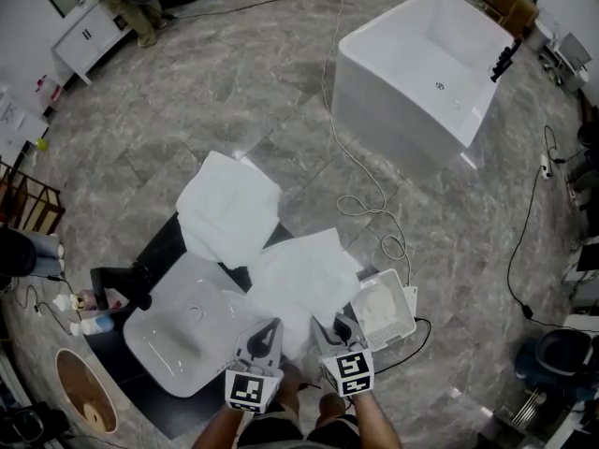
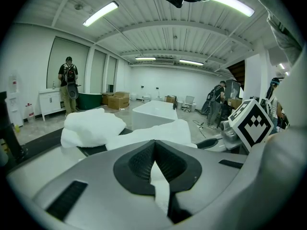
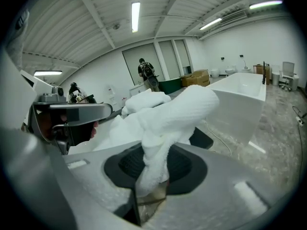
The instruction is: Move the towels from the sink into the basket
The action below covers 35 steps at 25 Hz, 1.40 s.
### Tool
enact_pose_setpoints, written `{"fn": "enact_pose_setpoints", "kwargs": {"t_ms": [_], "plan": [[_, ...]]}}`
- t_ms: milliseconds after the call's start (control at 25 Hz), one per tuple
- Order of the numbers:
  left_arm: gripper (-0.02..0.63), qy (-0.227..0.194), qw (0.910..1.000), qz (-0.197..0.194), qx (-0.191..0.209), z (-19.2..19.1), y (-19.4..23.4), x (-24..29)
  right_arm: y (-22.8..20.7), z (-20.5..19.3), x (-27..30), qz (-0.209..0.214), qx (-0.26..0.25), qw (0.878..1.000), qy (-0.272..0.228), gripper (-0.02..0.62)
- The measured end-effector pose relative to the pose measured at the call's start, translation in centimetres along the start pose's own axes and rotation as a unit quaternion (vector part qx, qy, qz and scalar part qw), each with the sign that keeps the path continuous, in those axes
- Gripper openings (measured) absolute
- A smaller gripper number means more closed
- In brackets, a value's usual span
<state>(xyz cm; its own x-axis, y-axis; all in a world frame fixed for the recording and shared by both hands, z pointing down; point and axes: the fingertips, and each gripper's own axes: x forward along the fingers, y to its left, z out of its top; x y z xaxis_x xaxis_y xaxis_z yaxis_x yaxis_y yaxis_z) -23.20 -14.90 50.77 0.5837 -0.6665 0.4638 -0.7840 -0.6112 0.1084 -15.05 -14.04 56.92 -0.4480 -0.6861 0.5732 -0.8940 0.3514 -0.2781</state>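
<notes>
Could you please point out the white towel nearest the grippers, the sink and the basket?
White terry towel (image 1: 304, 271), head view, middle of its spread cloth.
White ceramic sink (image 1: 168, 342), head view, bare inner basin.
White plastic basket (image 1: 386, 276), head view, far rim.

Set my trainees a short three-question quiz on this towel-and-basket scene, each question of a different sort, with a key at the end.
1. True or false: the left tongs and the right tongs are both shut on the near towel.
2. In the head view, the basket lies: A) right of the near towel; B) left of it; C) beyond it, further up the picture.
3. How many towels lie spread outside the basket?
Key: 1 true. 2 A. 3 two: the near towel and the far towel.
</notes>
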Motion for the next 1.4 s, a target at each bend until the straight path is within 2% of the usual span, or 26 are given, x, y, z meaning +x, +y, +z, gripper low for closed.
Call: {"fn": "enact_pose_setpoints", "kwargs": {"t_ms": [320,560,720,920,1040,1200,1400], "plan": [[0.008,-0.017,0.9993,0.012,0.032,2.3,0.7,-1.1,1.0,2.8,-1.5,0.008,-0.001,0.999,-0.035,0.094],[0.008,-0.053,0.9974,0.015,0.046,6.7,0.0,-1.6,1.3,7.3,-4.2,0.009,-0.018,0.997,-0.078,0.089],[0.008,-0.073,0.9962,0.011,0.047,10.2,-0.6,-1.6,0.6,10.1,-6.6,-0.008,-0.02,0.994,-0.106,0.089],[0.008,-0.109,0.9913,-0.005,0.074,14.4,-1.9,-1.1,-1.9,12.8,-10.5,-0.052,-0.013,0.989,-0.138,0.089],[0.008,-0.123,0.9882,-0.029,0.087,16.7,-3.2,-0.5,-3.8,14.4,-13.0,-0.088,-0.008,0.983,-0.16,0.089],[0.008,-0.138,0.9815,-0.078,0.108,19.2,-5.7,0.8,-6.6,16.0,-16.6,-0.151,0.002,0.97,-0.19,0.089],[0.008,-0.154,0.9696,-0.134,0.135,21.3,-10.5,1.3,-9.4,16.1,-22.5,-0.218,0.023,0.95,-0.221,0.089]]}}
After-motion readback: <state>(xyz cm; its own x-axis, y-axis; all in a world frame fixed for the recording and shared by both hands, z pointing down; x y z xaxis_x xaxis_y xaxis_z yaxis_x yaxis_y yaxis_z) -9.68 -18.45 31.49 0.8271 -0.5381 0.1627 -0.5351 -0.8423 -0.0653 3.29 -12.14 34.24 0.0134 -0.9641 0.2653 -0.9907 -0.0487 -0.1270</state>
